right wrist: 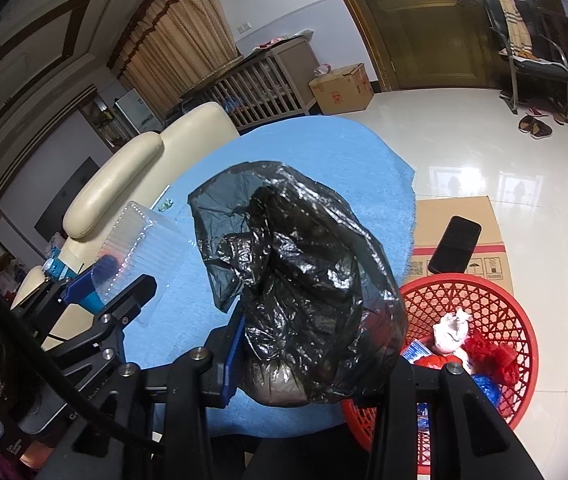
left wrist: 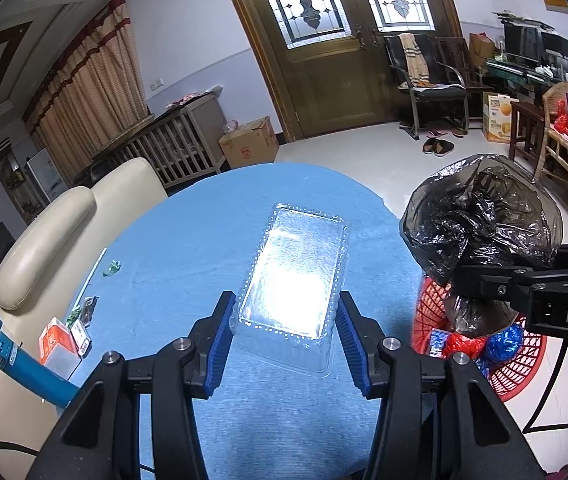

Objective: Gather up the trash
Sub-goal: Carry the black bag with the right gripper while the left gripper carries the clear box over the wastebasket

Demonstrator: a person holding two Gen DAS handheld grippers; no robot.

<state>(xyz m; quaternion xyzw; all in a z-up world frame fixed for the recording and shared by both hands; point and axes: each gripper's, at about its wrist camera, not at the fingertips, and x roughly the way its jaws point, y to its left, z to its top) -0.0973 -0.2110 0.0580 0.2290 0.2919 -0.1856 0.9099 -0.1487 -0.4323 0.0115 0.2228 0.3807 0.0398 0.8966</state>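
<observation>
A clear plastic clamshell box (left wrist: 294, 276) sits between the fingers of my left gripper (left wrist: 284, 330), over the round blue table (left wrist: 187, 240). The blue pads touch its sides, so the gripper is shut on it. The box also shows in the right wrist view (right wrist: 143, 248), held by the left gripper (right wrist: 103, 280). My right gripper (right wrist: 308, 356) is shut on a crumpled black plastic bag (right wrist: 300, 272), held at the table's right edge beside a red mesh basket (right wrist: 496, 304). In the left wrist view the bag (left wrist: 480, 220) and right gripper (left wrist: 484, 284) hang above the basket (left wrist: 524, 360).
The basket holds red, blue and white wrappers (right wrist: 468, 344). A cardboard box (right wrist: 460, 216) with a phone (right wrist: 454, 244) on it lies behind the basket. Small scraps (left wrist: 111, 268), an orange carton (left wrist: 57, 344) and a blue tube (left wrist: 27, 372) lie on the table's left. A cream chair (left wrist: 71, 224) stands left.
</observation>
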